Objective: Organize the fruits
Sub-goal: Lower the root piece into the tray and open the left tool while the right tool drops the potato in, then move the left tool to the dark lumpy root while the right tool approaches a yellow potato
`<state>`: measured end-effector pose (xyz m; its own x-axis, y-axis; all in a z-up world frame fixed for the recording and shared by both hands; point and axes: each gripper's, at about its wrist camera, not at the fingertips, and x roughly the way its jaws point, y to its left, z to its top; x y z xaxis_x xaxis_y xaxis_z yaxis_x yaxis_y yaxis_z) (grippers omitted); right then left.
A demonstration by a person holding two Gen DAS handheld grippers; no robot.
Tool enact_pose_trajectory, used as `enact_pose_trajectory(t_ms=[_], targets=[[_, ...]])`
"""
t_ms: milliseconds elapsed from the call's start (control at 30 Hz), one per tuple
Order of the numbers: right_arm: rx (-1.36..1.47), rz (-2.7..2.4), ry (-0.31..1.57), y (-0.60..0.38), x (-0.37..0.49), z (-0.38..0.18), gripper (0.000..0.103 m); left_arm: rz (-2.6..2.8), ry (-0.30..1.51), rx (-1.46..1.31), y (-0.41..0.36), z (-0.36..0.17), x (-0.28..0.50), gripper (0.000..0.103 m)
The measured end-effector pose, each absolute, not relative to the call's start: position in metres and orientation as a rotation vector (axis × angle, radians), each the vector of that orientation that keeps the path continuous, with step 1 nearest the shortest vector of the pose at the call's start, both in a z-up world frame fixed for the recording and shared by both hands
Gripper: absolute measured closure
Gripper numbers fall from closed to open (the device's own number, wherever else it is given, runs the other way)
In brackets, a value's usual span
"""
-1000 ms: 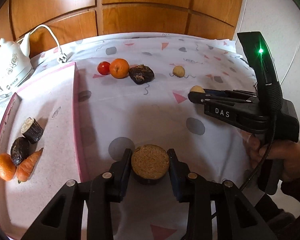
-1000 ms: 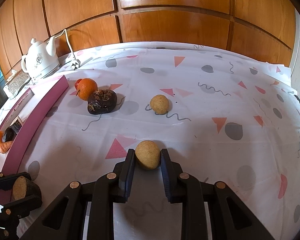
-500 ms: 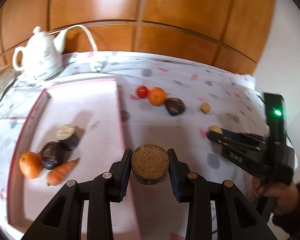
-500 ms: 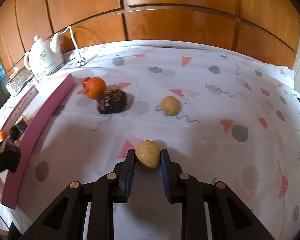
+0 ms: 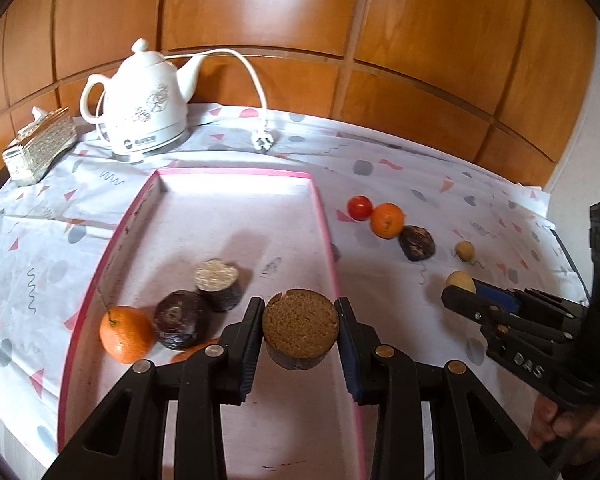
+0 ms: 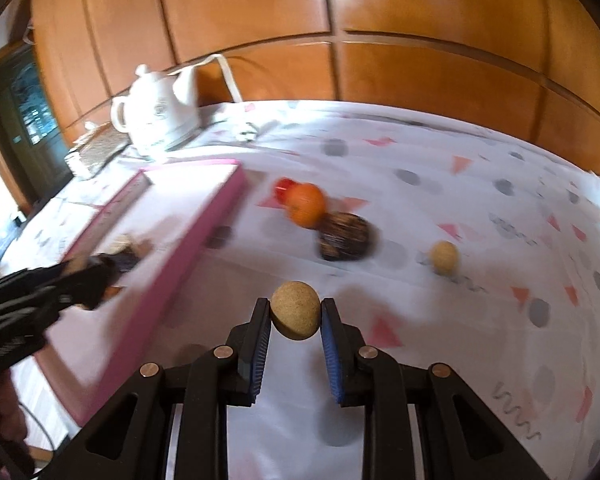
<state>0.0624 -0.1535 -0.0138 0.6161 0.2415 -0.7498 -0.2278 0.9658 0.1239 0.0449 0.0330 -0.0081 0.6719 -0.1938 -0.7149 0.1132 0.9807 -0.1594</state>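
The right gripper [image 5: 458, 294], marked "DAS", clamps a small tan round fruit [image 6: 295, 316] above the tablecloth [image 6: 440, 320]; the left gripper [image 5: 300, 334] grips a dark-skinned cut fruit half [image 5: 299, 334], brown flesh up, over the pink tray [image 5: 324, 224].

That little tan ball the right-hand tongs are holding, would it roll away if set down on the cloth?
Probably. The tan ball looks round all over, so it could roll. Its speckled, cork-like surface suggests lightness and grip, and the right gripper holds it with pads only at its sides.
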Motion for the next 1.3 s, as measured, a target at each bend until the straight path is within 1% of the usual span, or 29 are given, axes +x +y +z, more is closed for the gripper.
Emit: enact_pose_trajectory(t_ms=[267,567,667,700,733,833,967,1067,1300], targets=[[0.006,0.457,0.876,-0.097,0.067,0.002,0.078,-0.099,0.816,-0.121,0.064,-0.005,0.064,0.068],[0.009,0.588,0.929,-0.045,0.075,0.0,0.078,0.008,0.833,-0.145,0.104,-0.01,0.096,0.067],[0.006,0.6,0.944,-0.034,0.078,-0.004,0.077,0.03,0.834,-0.161,0.11,-0.012,0.097,0.062],[0.006,0.598,0.953,-0.032,0.079,-0.006,0.076,0.033,0.835,-0.166,0.111,-0.012,0.096,0.059],[0.008,0.597,0.96,-0.031,0.08,-0.007,0.072,0.036,0.834,-0.17,0.111,-0.013,0.093,0.058],[0.003,0.584,0.962,-0.03,0.08,-0.01,0.068,0.052,0.841,-0.17,0.108,-0.015,0.087,0.057],[-0.001,0.55,0.952,-0.038,0.076,-0.011,0.068,0.07,0.843,-0.182,0.102,-0.019,0.075,0.057],[0.0,0.508,0.936,-0.046,0.073,-0.012,0.068,0.067,0.834,-0.187,0.095,-0.018,0.067,0.054],[-0.008,0.416,0.884,-0.067,0.064,-0.006,0.068,0.035,0.819,-0.164,0.076,-0.013,0.054,0.054]])
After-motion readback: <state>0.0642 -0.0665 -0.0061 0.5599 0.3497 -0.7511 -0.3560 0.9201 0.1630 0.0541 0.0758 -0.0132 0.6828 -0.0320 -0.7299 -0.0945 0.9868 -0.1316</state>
